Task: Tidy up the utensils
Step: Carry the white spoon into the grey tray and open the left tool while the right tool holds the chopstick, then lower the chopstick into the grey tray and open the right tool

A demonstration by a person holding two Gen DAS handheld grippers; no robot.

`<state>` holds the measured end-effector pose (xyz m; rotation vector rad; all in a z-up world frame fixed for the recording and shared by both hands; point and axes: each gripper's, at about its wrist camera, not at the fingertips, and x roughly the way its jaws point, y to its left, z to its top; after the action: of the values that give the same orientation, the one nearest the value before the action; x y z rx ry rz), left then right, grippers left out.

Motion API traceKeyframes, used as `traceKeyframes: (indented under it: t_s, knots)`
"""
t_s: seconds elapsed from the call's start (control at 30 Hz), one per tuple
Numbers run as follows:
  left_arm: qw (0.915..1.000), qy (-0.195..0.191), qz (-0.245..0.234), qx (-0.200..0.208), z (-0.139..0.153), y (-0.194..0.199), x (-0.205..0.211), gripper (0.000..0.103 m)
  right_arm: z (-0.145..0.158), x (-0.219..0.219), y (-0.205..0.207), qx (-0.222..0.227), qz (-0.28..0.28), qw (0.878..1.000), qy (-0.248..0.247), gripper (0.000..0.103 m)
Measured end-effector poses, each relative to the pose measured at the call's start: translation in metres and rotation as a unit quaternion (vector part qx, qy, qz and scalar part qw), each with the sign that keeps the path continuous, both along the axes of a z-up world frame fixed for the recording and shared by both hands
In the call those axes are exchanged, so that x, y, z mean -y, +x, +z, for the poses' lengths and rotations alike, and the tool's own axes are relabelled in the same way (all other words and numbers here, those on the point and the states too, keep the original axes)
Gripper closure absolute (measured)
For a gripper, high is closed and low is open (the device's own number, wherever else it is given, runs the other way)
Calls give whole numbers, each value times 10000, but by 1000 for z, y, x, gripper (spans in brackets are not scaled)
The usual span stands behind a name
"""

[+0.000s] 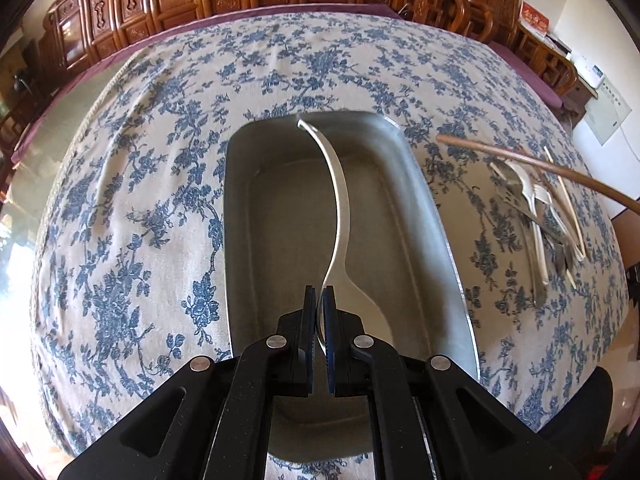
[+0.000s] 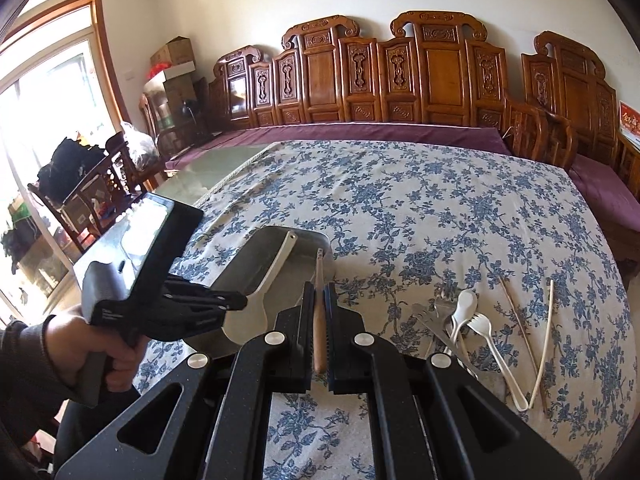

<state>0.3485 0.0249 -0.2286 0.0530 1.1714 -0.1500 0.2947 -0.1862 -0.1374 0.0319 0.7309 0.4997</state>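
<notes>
White spatula (image 1: 338,216) between clamped fingers (image 1: 308,320)

Metal tray (image 1: 436,216) interior unobstructed; tabletop (image 2: 420,208) beyond it bare; loose utensil pile (image 2: 476,328) blocks the right side.

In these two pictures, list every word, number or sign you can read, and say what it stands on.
Nothing can be read.
Red card by the wall: gold characters, too blurred.
White panel on the wall: print too small.
Cardboard boxes: markings illegible.
</notes>
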Motion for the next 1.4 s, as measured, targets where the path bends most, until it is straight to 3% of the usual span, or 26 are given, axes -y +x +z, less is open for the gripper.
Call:
traceKeyframes:
  t_s: [0.23,0.43,0.57,0.87,1.17,1.4]
  knots:
    - [10000,-25,53,-48,-8,2,-7,100,1,-13,2,27,73,10000,27,97]
    - [9998,-160,130,71,6,-5,-21,98,-3,-31,6,0,150,9999,-42,97]
    - [9993,-180,138,309,25,-17,-33,93,-10,-52,10,1,212,9995,-253,97]
    - [9970,-246,200,706,58,-42,-64,93,-36,-96,31,-188,-42,9964,-831,97]
    - [9946,-364,287,930,67,-66,-84,92,-57,-122,46,-271,-381,9897,-1350,97]
    - [9934,-470,335,993,67,-76,-94,92,-74,-130,43,-577,-252,9896,-1293,94]
